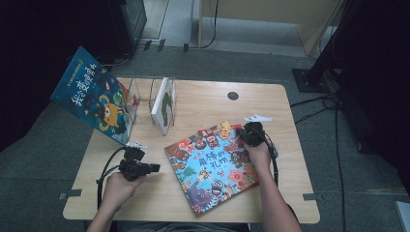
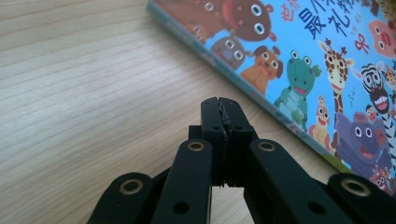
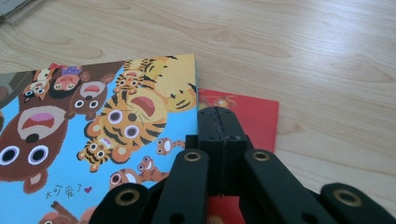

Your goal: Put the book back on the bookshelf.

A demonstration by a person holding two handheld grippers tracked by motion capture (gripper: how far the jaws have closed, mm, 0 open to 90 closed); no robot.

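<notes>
A picture book (image 1: 212,164) with cartoon animals on a blue cover lies flat and slanted in the middle of the wooden table (image 1: 290,193). My left gripper (image 1: 154,168) is shut and empty. It points right at the book's left edge and stops a little short of it. In the left gripper view the shut jaws (image 2: 223,105) hover low over bare wood beside the book (image 2: 317,60). My right gripper (image 1: 240,133) is also shut, over the book's far right corner. Its tips (image 3: 218,112) lie by the tiger picture on the book (image 3: 93,140), above a red cover (image 3: 252,116) that pokes out from beneath.
At the table's far left stands a clear book rack (image 1: 150,96) with a white book (image 1: 164,106) upright in it. A blue book (image 1: 94,96) leans against the rack and overhangs the left edge. A black round cap (image 1: 233,95) sits near the far edge.
</notes>
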